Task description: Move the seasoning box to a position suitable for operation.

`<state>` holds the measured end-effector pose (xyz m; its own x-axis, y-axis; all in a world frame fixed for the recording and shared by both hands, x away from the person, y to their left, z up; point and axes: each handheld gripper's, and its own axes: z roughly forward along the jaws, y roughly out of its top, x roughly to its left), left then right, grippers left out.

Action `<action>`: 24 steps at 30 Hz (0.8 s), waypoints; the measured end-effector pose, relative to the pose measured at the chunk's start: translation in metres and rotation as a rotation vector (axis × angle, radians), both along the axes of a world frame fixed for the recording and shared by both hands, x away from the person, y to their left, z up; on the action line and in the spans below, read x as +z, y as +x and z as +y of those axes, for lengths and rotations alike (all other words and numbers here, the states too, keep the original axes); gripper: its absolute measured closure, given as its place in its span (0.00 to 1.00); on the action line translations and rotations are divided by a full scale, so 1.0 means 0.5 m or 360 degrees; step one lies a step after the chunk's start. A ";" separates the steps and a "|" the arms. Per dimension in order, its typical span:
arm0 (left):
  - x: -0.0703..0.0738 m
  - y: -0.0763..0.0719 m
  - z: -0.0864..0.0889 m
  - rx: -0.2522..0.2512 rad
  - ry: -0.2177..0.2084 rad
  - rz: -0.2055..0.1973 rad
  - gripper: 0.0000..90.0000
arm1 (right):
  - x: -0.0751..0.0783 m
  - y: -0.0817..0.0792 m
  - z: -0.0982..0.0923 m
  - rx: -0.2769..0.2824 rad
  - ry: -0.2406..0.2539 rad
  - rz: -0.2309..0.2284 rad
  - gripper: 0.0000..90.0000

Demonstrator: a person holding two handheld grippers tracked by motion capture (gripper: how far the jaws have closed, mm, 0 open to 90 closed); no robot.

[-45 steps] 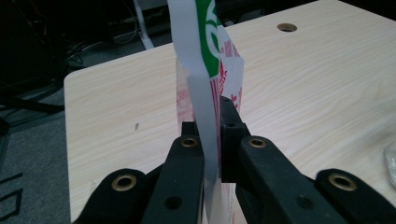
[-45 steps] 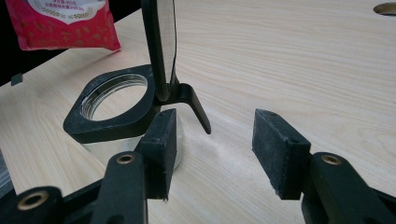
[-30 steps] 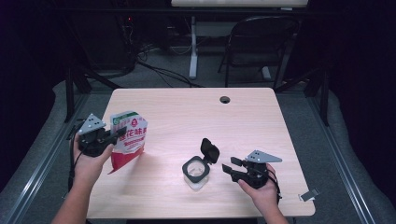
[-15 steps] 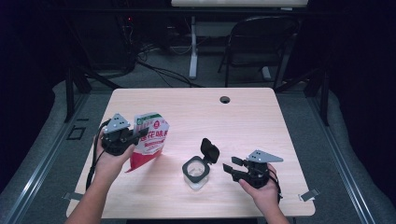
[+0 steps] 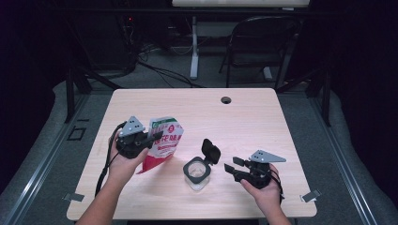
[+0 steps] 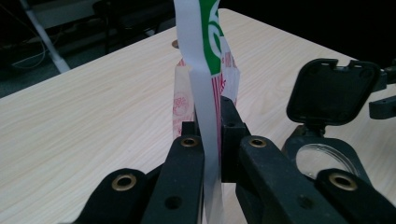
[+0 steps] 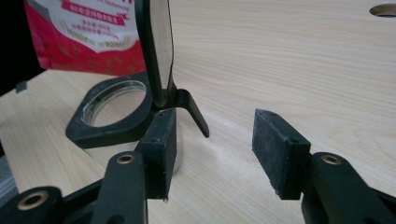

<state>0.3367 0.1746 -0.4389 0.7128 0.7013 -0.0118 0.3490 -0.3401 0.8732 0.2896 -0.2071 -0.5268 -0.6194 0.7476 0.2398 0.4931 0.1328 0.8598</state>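
The work in hand looks like filling a jar from a pouch, and it stands at an early-middle stage. The left claw (image 5: pixel 152 137) is clamped on the pouch's (image 5: pixel 164 143) edge and holds it tilted, low over the counter (image 5: pixel 281 122) at about 8 o'clock from the counter's middle. In the left gripper view its jaws pinch the white-and-green seam of the pouch (image 6: pixel 205 107) between them.

The jar (image 5: pixel 197 172) stands on the counter near the front edge, at about 6 o'clock, with its black flip lid (image 5: pixel 211 151) raised upright. That part seems done: the mouth is open and nothing can be seen inside the clear body. The pouch sits at the jar's 10 o'clock, near but apart from it.

The right claw (image 5: pixel 234 167) waits at the jar's 3 o'clock, jaws spread and gripping nothing. The right gripper view shows one pad (image 7: pixel 161 147) close beside the jar (image 7: pixel 112 112), below the lid hinge; contact cannot be told.

Left to do, by this judgement: bring the pouch over the mouth, steady the jar, pour, and shut the lid. Whether the pouch top is already open cannot be told.
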 end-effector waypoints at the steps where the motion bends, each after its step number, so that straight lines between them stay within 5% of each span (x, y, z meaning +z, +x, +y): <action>1: -0.005 -0.002 -0.002 -0.0007 -0.0012 0.0009 1.00 | 0.002 0.000 0.001 -0.0009 0.0036 0.0000 0.56; 7: -0.029 -0.017 -0.001 -0.0065 -0.0122 0.0054 1.00 | 0.020 -0.003 -0.007 -0.0015 0.0076 -0.0011 0.59; 12: -0.042 -0.035 0.001 -0.0092 -0.0112 0.0059 1.00 | 0.046 -0.010 -0.005 0.0016 0.0071 -0.0036 0.63; 24: -0.074 -0.070 0.002 -0.0127 -0.0079 0.0112 0.99 | 0.148 -0.011 0.055 0.0252 0.0061 -0.0019 0.75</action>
